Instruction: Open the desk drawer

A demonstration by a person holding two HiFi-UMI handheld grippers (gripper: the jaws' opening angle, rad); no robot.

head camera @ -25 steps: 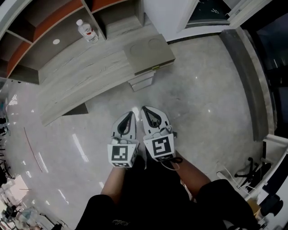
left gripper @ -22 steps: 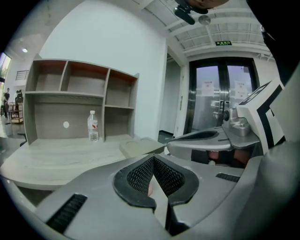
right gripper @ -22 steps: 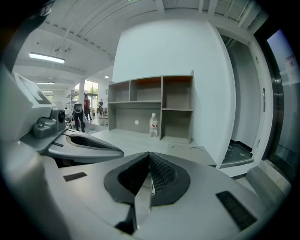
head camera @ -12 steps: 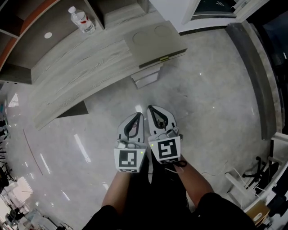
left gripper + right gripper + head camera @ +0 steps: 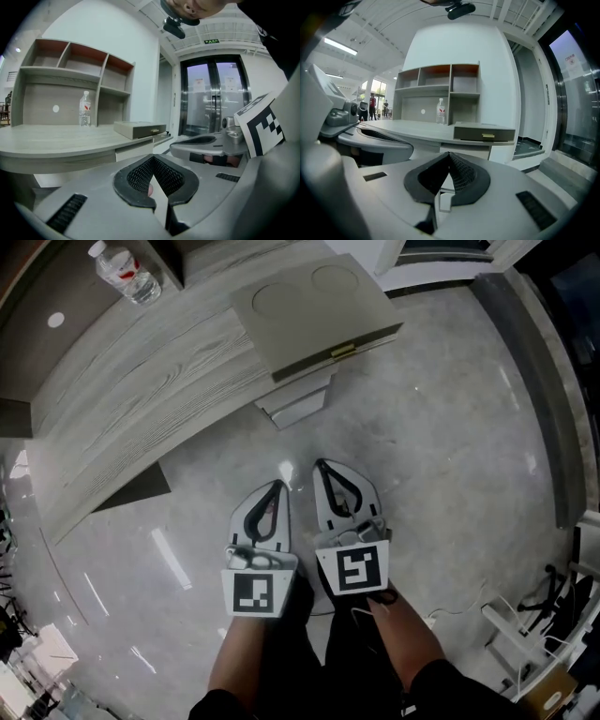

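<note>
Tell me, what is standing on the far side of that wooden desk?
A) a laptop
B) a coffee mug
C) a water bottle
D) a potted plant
C: a clear water bottle with a red label stands upright on the desk; no mug, plant or laptop shows there.

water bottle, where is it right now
In the head view the water bottle stands at the top left, at the back of the desk, well left of the drawer box.

No legible text; bottle label (image 5: 123, 269), green sign (image 5: 211, 41) too small.
</note>
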